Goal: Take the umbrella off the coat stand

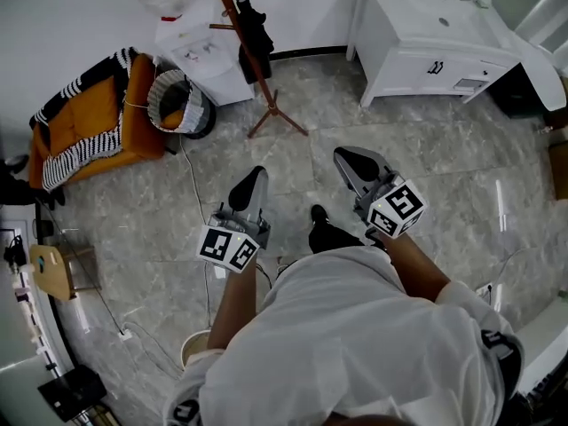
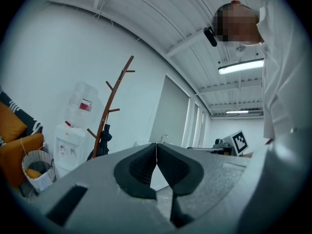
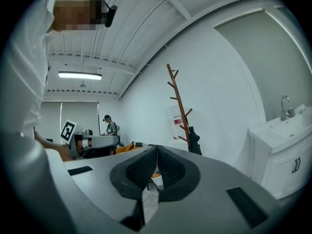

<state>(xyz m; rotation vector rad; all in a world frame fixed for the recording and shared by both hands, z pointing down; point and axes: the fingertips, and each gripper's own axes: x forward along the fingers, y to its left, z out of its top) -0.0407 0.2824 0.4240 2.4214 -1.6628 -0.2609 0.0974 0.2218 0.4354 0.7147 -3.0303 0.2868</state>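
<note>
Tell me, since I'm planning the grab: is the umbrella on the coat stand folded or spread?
Folded: the umbrella hangs as a narrow bundle on the coat stand, no canopy spread.

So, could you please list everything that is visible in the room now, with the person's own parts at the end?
stand: one, brown wood, by the far wall
umbrella: one, black, folded, hanging on the stand
dispenser: one, white, left of the stand
basket: one, white woven, on the floor between sofa and dispenser
sofa: one, orange with a striped throw, far left
sink cabinet: one, white, right of the stand
other person: one, dark cap, far across the room
left gripper: one, grey with black pads, shut, empty
right gripper: one, grey with black pads, shut, empty
</note>
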